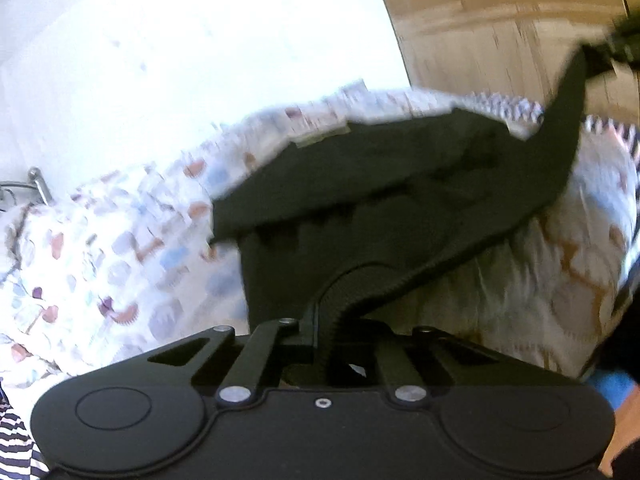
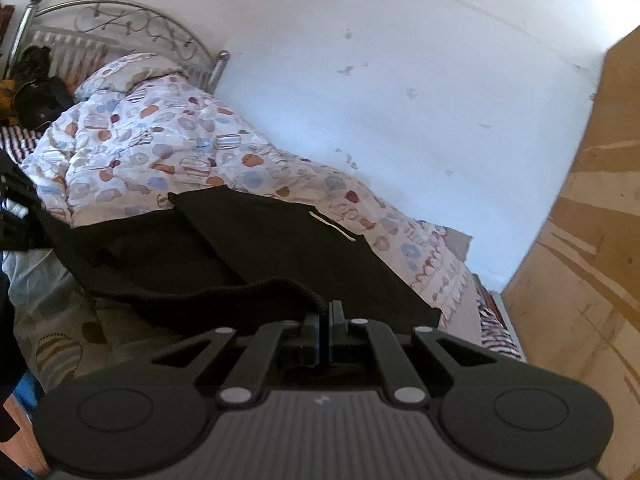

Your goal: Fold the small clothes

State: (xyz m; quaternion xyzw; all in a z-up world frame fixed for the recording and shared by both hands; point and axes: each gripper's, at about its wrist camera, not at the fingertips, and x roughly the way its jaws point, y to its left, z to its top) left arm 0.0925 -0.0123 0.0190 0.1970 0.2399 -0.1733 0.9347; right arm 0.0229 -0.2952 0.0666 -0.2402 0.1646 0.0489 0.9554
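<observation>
1. Right wrist view: bed with patterned duvet point(image 2: 168, 140) runs along a white wall point(image 2: 400, 80); the wall closes off the duvet's far edge, no gap visible there.
2. Metal headboard point(image 2: 120, 24) at the far end, pillow point(image 2: 124, 72) just in front of it; dark bags or clothes point(image 2: 40, 96) piled at the far left by the headboard.
3. Wooden wardrobe panel point(image 2: 580, 260) stands close to the bed's foot on the right, leaving only a narrow slot there.
4. Open duvet surface beyond the garment toward the pillow; near side drops off at the bed's front edge.
5. Black garment point(image 2: 280, 248) lies spread on the duvet near the foot end, partly lifted along its near ribbed hem; small pale label on the upper layer.
6. Right gripper point(image 2: 325, 312) jaws together, pinching the ribbed hem at its right corner.
7. Left wrist view, blurred: left gripper point(image 1: 326, 320) jaws clamped on the black garment's point(image 1: 400, 168) ribbed edge, fabric running between the fingers and up.
8. Garment stretches from the left gripper to a far raised corner at upper right, sagging over the duvet point(image 1: 120, 240) between.
9. Striped fabric point(image 1: 12, 440) at the lower left corner.
</observation>
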